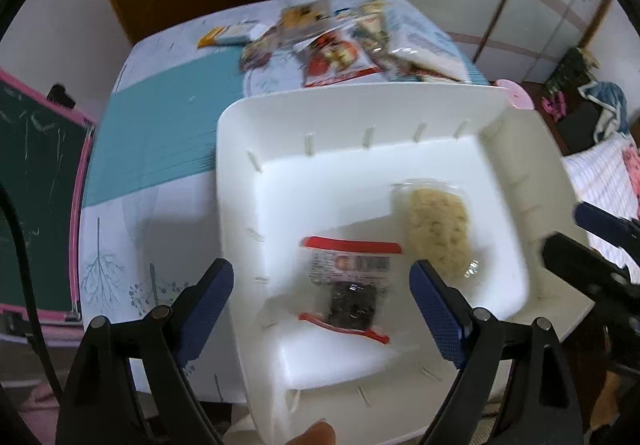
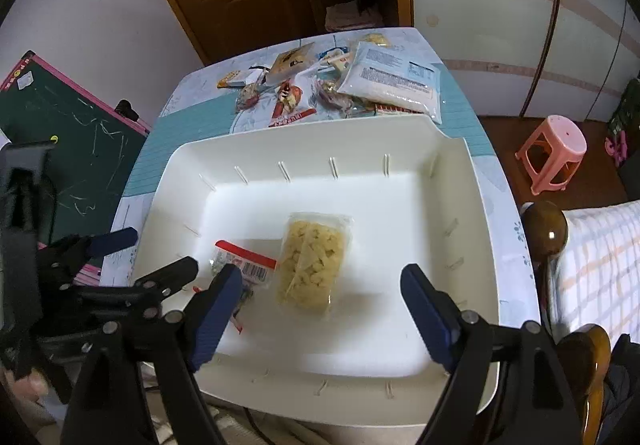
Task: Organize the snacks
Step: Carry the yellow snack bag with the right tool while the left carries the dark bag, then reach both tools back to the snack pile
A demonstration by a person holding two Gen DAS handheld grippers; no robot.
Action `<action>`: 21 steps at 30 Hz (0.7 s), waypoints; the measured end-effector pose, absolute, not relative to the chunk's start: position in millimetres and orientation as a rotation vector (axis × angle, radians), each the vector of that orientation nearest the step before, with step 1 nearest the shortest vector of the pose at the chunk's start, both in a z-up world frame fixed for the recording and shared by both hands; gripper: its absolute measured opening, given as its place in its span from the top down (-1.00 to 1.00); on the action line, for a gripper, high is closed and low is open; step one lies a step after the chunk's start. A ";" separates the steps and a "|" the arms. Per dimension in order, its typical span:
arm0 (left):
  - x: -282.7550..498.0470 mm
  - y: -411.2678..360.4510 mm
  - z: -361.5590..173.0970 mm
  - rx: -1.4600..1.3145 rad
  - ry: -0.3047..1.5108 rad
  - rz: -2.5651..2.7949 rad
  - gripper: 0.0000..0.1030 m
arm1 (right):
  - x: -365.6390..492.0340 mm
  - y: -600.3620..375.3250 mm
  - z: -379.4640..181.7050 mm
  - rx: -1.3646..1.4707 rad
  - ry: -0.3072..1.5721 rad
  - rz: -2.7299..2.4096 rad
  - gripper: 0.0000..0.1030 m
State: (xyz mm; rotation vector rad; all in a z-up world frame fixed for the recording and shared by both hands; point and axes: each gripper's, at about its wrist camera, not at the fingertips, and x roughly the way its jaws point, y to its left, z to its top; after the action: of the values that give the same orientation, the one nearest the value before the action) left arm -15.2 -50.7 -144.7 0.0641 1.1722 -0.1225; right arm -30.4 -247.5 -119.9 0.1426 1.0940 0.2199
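The white rectangular plastic bin (image 2: 460,181) occupies the near edge of the desk (image 2: 168,113). Inside it lie two packets: a clear packet of pale yellow puffed snack (image 2: 314,261) and, just beside it, a red-trimmed clear packet with dark contents (image 1: 344,285). The left tool (image 1: 320,293) and the right tool (image 2: 320,305) both hover over the bin, spread wide, gripping nothing (no pad contact). Remaining loose snack packets (image 2: 340,85) are heaped at the desk's far edge.

Both wrist fisheyes look steeply down from close above the near edge of a white rectangular plastic bin (image 1: 240,133) (image 2: 180,165), facing the table's far edge. The left view sits over the bin's left side, the right view nearer its middle. Both share the bin's floor and a heap of coloured snack packets (image 1: 340,41) (image 2: 340,81) beyond its far rim.
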 end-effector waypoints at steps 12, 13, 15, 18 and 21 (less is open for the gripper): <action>7.8 -42.0 -162.9 0.132 1.127 -0.040 -0.73 | -5.4 -236.2 -133.8 0.117 1.117 0.247 -0.60; 8.9 -40.9 -162.9 0.133 1.124 -0.032 -0.73 | -4.1 -234.9 -134.0 0.114 1.116 0.252 -0.60; 12.4 -36.9 -163.5 0.129 1.117 -0.005 -0.73 | -1.3 -233.8 -134.5 0.108 1.114 0.259 -0.60; 17.4 -27.7 -164.0 0.110 1.115 0.032 -0.73 | 3.6 -233.7 -134.3 0.100 1.107 0.264 -0.60; 19.1 -14.3 -165.3 0.091 1.112 0.080 -0.73 | 9.6 -233.9 -133.7 0.094 1.100 0.270 -0.60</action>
State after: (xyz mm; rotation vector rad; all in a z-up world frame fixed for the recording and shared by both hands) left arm 19.1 -14.3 -165.3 0.0909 1.1118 0.0799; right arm 9.6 -233.9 -133.7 0.0945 1.1003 0.2700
